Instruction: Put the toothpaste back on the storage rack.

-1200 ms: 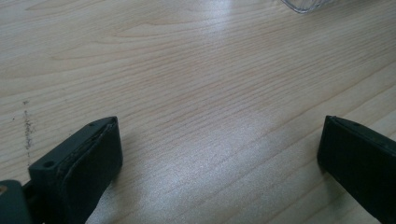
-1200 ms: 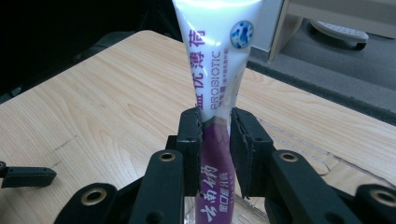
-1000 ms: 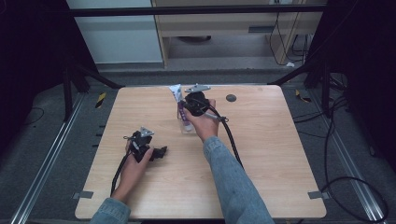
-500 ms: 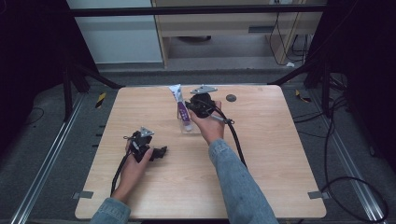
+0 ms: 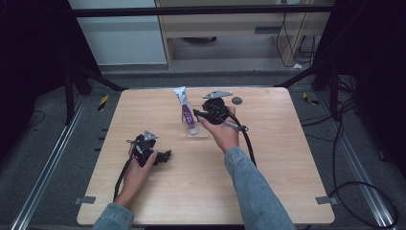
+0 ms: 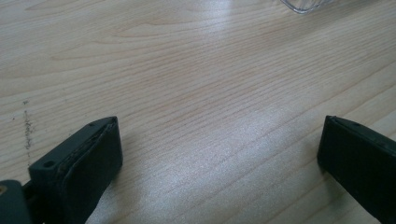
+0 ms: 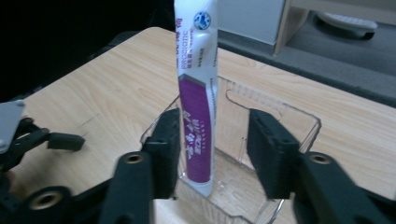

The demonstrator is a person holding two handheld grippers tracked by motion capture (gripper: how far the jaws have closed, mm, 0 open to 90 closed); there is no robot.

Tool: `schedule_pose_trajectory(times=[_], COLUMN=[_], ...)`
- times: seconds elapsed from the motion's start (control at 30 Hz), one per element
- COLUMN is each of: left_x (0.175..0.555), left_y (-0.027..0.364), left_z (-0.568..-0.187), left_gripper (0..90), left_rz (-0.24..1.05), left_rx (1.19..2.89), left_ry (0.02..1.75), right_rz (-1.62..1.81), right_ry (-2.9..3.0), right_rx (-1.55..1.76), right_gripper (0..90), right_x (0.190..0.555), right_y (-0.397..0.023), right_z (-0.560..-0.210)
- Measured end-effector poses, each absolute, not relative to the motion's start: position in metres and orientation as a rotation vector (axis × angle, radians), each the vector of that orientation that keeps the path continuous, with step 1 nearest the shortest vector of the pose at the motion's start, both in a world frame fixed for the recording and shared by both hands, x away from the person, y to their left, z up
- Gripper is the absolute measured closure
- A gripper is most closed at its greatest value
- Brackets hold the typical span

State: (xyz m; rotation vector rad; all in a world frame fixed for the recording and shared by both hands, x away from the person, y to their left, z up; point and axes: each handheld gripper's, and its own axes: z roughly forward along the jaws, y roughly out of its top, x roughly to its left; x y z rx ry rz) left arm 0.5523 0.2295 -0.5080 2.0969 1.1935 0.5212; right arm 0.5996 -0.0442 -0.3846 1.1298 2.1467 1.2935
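Between the parted jaws of the right gripper (image 7: 212,154), just opening, a tube (image 7: 198,107) stands free in a clear tray (image 7: 289,121); left gripper (image 6: 219,154) released, nothing between its jaws.

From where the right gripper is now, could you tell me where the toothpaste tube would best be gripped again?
Grip the toothpaste tube on its purple middle, above the clear tray's rim, coming level from the right gripper's side. It stands nearly upright with its flat faces toward the jaws, which have just been opening and stand either side of it, so closing squeezes flat faces, probably without slipping.
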Motion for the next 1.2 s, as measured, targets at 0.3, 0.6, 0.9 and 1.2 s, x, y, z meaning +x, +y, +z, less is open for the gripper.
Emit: schedule_pose_trajectory(times=[0.3,0.6,0.9,1.2], left_x=[0.552,0.552,0.552,0.552], left_y=[0.23,0.23,0.229,0.229], left_z=[-0.508,-0.508,-0.508,-0.508], left_gripper=[0.0,0.0,0.0,0.0], left_rz=[0.521,0.521,0.521,0.521], left_rx=[2.097,2.097,2.096,2.095], left_ry=[1.193,1.194,1.194,1.196], right_rz=[1.339,1.194,1.144,1.117], right_ry=[2.179,2.236,2.208,2.2], right_rx=[1.117,1.076,1.083,1.093], right_gripper=[25.4,10.8,13.0,14.7], right_x=[0.595,0.589,0.581,0.571], right_y=[-0.05,-0.057,-0.081,-0.105], right_z=[-0.38,-0.379,-0.382,-0.382])
